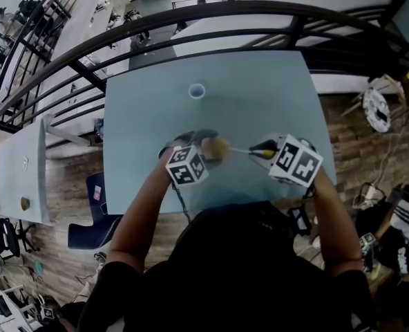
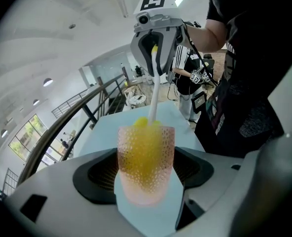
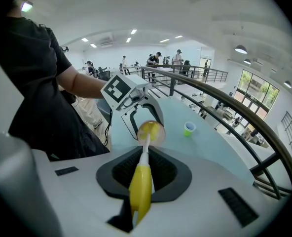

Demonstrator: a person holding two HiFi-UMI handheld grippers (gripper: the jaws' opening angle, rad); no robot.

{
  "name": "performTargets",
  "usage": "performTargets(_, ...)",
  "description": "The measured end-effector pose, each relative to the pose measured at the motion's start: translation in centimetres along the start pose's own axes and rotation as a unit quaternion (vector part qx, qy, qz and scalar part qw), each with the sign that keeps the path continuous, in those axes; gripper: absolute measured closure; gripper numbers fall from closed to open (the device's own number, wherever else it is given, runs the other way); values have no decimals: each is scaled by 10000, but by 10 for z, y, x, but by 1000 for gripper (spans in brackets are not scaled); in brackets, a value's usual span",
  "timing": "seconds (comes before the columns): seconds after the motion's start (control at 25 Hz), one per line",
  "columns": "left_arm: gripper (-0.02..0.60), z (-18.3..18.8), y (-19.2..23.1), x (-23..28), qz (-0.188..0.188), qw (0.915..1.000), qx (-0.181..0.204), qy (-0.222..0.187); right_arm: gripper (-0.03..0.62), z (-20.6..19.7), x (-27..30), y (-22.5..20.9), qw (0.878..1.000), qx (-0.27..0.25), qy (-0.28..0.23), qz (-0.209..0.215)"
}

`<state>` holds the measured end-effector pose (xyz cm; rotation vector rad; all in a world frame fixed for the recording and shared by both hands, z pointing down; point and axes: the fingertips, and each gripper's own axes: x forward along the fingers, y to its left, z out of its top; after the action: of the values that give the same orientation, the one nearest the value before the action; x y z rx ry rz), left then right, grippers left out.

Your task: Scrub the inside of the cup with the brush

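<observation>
The dimpled pink cup (image 2: 146, 167) is clamped between the jaws of the left gripper (image 1: 206, 144) above the table (image 1: 260, 95), the brush (image 3: 140, 181) is pinched by its yellow handle in the right gripper (image 1: 260, 150), and its head, sunk inside the cup, is made out only as a yellow blur through the wall.

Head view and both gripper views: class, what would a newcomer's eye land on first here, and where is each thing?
The pink dimpled cup, clamped in the left gripper, glows yellow from the brush pushed inside it. The right gripper grips the brush by its yellow handle, pointing it into the cup above the pale blue table. A small green cup stands alone farther out on that table.
</observation>
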<state>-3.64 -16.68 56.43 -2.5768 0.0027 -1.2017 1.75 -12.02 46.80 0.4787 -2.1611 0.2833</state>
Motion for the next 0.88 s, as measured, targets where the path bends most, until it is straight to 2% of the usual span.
performTargets(0.2,227,-7,5,11,7,9999,-141,33,551,-13,-14,-8,9994,270,-209,-84)
performTargets(0.48,225,-5,11,33,-34,9982,-589,-136,549,-47,-40,-21,9942,855,-610,-248)
performTargets(0.64,226,1,19,51,-25,9964,-819,-236,550,-66,-59,-40,9871,1157,-944,-572)
performTargets(0.88,227,19,27,87,106,9916,-1168,-548,550,-101,-64,-66,9792,1455,-971,-1024)
